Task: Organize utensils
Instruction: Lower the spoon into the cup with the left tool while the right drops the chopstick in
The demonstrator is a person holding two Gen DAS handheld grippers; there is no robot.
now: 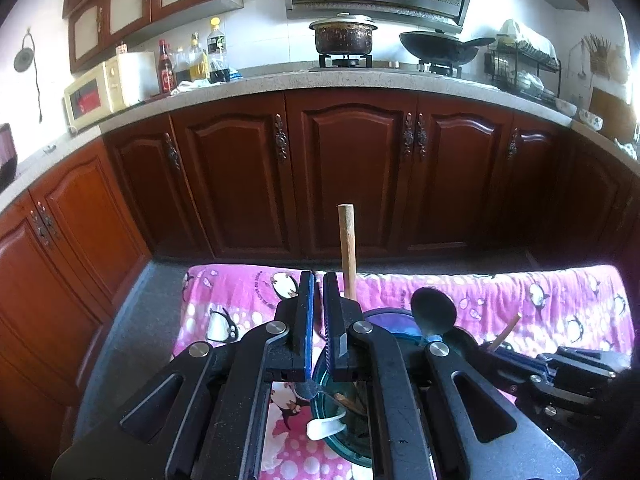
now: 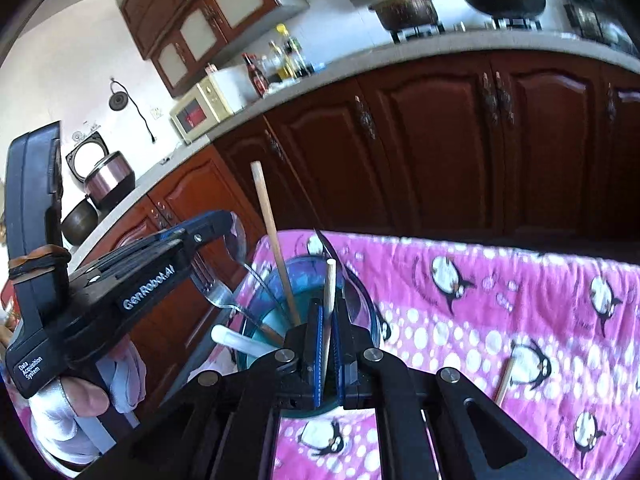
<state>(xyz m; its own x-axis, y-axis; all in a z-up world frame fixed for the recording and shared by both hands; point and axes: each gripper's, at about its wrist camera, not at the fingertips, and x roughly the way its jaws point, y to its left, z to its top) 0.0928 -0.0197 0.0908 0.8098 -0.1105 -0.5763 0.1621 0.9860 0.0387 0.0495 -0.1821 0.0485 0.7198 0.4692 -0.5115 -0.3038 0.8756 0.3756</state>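
Observation:
A blue-green glass jar [image 2: 280, 292] stands on the pink penguin cloth [image 2: 500, 320]. It holds a wooden stick [image 2: 274, 240], a metal spoon [image 2: 236, 236], a fork [image 2: 224, 300] and a white spoon [image 2: 240, 344]. My right gripper [image 2: 329, 344] is shut on a pale chopstick [image 2: 330, 292] held upright over the jar. My left gripper [image 1: 319, 292] is shut on the jar's rim [image 1: 320, 380] just below it. The left wrist view also shows the wooden stick [image 1: 347, 248] and a dark spoon [image 1: 434, 308] rising from the jar.
Another chopstick [image 2: 505, 380] lies on the cloth right of the jar. Dark red cabinets [image 1: 352, 176] stand behind the table, with a counter [image 1: 280, 80] bearing a stove pot [image 1: 344, 34], wok [image 1: 440, 46], bottles and a microwave [image 1: 96, 92].

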